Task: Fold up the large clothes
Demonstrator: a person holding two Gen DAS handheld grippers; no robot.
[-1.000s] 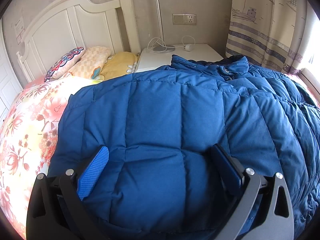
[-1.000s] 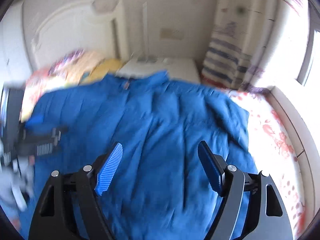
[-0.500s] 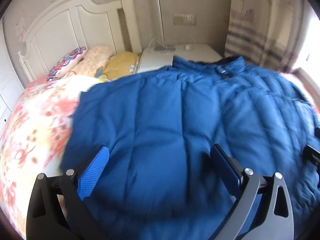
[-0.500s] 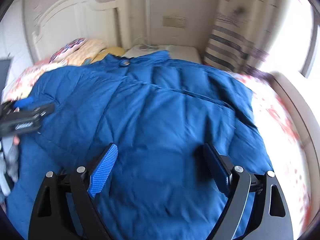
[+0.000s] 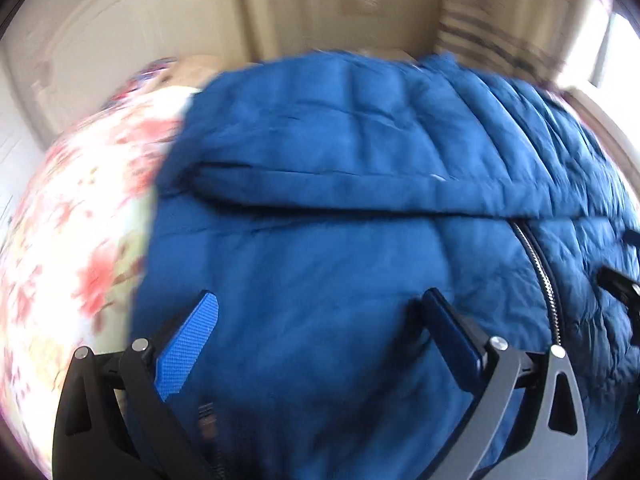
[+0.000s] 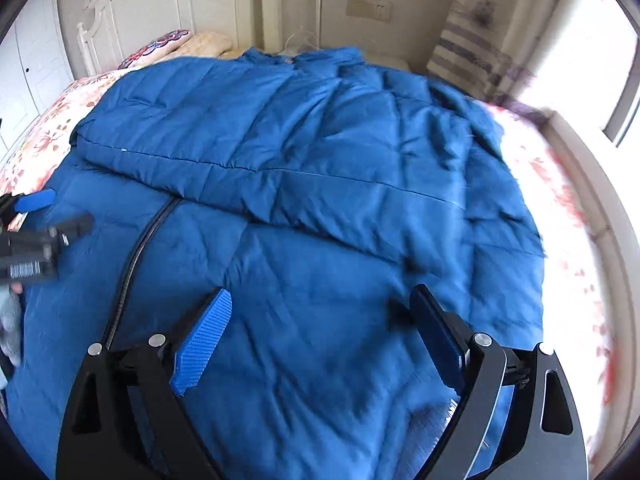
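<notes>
A big blue quilted down jacket [image 5: 360,168] lies spread over the bed; it also fills the right wrist view [image 6: 320,152]. A folded part lies across its upper half, with its edge running across the middle. A zipper [image 5: 540,272] runs down the lower part and also shows in the right wrist view [image 6: 136,256]. My left gripper [image 5: 320,320] is open and empty, just above the jacket's near part. My right gripper [image 6: 320,316] is open and empty over the jacket's lower right part. The left gripper shows at the left edge of the right wrist view [image 6: 40,220].
The floral bedsheet [image 5: 80,220] shows left of the jacket and to the right in the right wrist view [image 6: 568,240]. A white headboard [image 6: 160,12], pillows [image 6: 184,44], a bedside table behind the collar and a striped curtain [image 6: 472,52] stand at the far end.
Both grippers have drawn back toward the jacket's near end. The zipper and a folded edge across the jacket's middle now show. Both stay open.
</notes>
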